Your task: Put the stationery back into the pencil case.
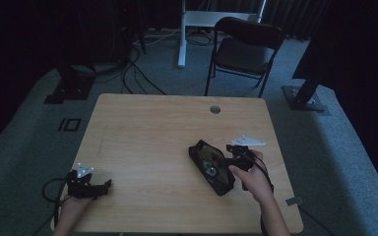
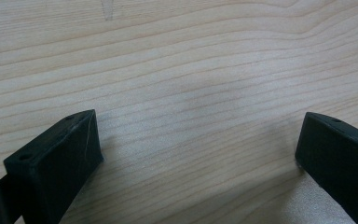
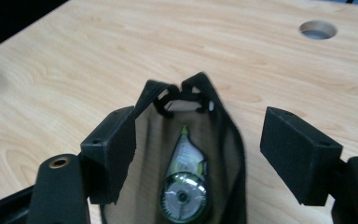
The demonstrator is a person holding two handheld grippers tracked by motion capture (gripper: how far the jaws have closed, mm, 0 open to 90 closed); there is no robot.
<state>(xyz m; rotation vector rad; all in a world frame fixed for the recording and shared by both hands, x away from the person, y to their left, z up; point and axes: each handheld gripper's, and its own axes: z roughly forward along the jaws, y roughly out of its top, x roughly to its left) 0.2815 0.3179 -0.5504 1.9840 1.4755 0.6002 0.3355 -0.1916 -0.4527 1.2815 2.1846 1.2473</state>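
Two grippers are on the wooden table (image 1: 142,132), one held in each of the person's hands. The left gripper (image 1: 94,188) sits near the front left corner of the table, well apart from the work. In the left gripper view its two black jaws are spread wide over bare wood grain, and nothing lies between them.

The right gripper (image 1: 234,158) is at the right half of the table, just beside the black pouch (image 1: 211,167). In the high view the pouch lies open on the tabletop, its long axis running diagonally, with the person's right hand (image 1: 251,177) at its right edge. In the right gripper view the jaws stand apart, one on each side of the pouch (image 3: 223,121). The left jaw reaches over the pouch's near rim; the right jaw is clear of it. Whether the left jaw touches the fabric cannot be told.

The pouch mouth gapes upward and shows a tan lining. Inside lies a correction tape dispenser (image 3: 184,186) with a clear round body and a green tip pointing toward the far end of the pouch. A black plastic buckle (image 3: 179,98) sits at that far end.

A round cable hole (image 1: 215,109) is cut in the table near its far edge. A black folding chair (image 1: 243,49) stands on the grey floor behind the table.
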